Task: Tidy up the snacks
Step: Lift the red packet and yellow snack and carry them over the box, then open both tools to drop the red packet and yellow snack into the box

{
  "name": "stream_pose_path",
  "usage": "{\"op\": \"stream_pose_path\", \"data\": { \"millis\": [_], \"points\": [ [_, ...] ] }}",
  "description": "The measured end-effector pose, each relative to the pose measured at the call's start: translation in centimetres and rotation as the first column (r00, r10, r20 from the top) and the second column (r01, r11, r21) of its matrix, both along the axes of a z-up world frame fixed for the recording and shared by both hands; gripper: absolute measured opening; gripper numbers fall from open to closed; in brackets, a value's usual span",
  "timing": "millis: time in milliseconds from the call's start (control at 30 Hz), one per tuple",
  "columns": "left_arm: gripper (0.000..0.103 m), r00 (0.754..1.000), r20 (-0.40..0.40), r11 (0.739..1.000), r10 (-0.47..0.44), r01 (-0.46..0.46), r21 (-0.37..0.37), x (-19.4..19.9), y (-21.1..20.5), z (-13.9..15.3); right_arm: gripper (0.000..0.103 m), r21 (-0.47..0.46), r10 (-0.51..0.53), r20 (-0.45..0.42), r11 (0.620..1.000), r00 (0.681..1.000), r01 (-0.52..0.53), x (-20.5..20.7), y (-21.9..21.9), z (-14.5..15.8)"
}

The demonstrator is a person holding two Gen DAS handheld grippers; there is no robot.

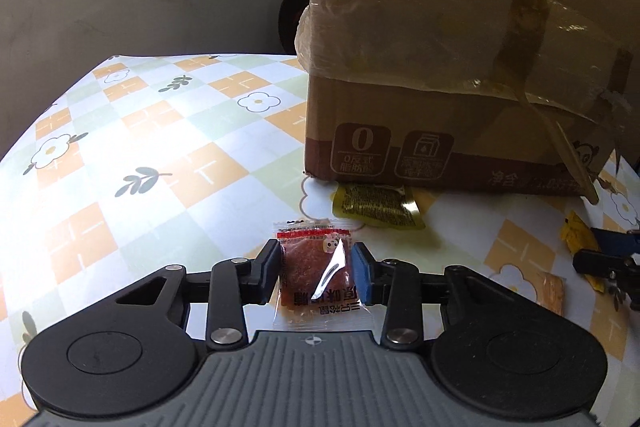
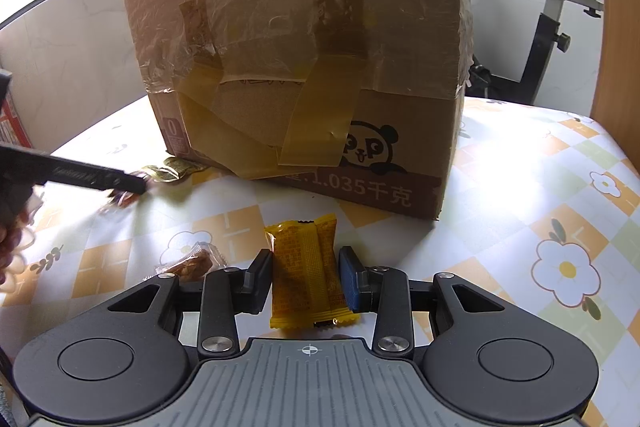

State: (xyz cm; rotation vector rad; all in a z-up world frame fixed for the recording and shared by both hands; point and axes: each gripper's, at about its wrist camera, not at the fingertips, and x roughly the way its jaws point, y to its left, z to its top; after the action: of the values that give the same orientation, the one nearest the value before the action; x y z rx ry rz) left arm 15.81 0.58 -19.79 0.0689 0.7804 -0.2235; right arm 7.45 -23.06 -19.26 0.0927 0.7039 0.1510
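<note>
In the left wrist view my left gripper is shut on a clear packet of red-brown snack, its pads against both sides of the packet. In the right wrist view my right gripper is shut on a yellow snack packet, held upright between the pads just above the tablecloth. A gold-green packet lies at the foot of the taped cardboard box; it also shows in the right wrist view. A small clear packet with brown snack lies left of my right gripper.
The big cardboard box stands on a table with a checked flower cloth. The left gripper's finger reaches in from the left edge of the right wrist view. An exercise bike stands beyond the table.
</note>
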Motion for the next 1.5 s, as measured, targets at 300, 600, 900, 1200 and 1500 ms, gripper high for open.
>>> {"op": "stream_pose_path", "data": {
  "millis": [300, 600, 900, 1200, 1500],
  "points": [
    [0.04, 1.0, 0.024, 0.997, 0.005, -0.003, -0.08, -3.3, 1.6, 1.6, 0.032, -0.013, 0.006, -0.014, 1.0, 1.0, -0.006, 0.1, 0.0, 0.4],
    [0.04, 0.98, 0.184, 0.992, -0.072, 0.089, -0.087, -4.3, -0.3, 6.1, 0.032, -0.001, 0.019, 0.071, 1.0, 0.997, -0.019, -2.5, -0.5, 4.3],
    [0.04, 0.896, 0.43, 0.977, -0.114, 0.18, -0.116, -5.3, -1.0, 15.4, 0.032, -0.029, 0.117, 0.329, 0.993, 0.937, -0.114, -2.6, 0.8, 14.7],
    [0.041, 0.872, 0.467, 0.957, -0.145, 0.244, -0.159, 1.1, -3.8, 21.1, 0.032, -0.071, 0.161, 0.374, 0.987, 0.913, -0.144, 5.3, 0.9, 21.1],
    [0.048, 0.93, 0.339, 0.966, -0.142, 0.205, -0.157, 9.9, -6.2, 19.5, 0.034, -0.086, 0.001, 0.224, 0.996, 0.975, 0.019, 13.8, 1.8, 18.0]
  ]
}}
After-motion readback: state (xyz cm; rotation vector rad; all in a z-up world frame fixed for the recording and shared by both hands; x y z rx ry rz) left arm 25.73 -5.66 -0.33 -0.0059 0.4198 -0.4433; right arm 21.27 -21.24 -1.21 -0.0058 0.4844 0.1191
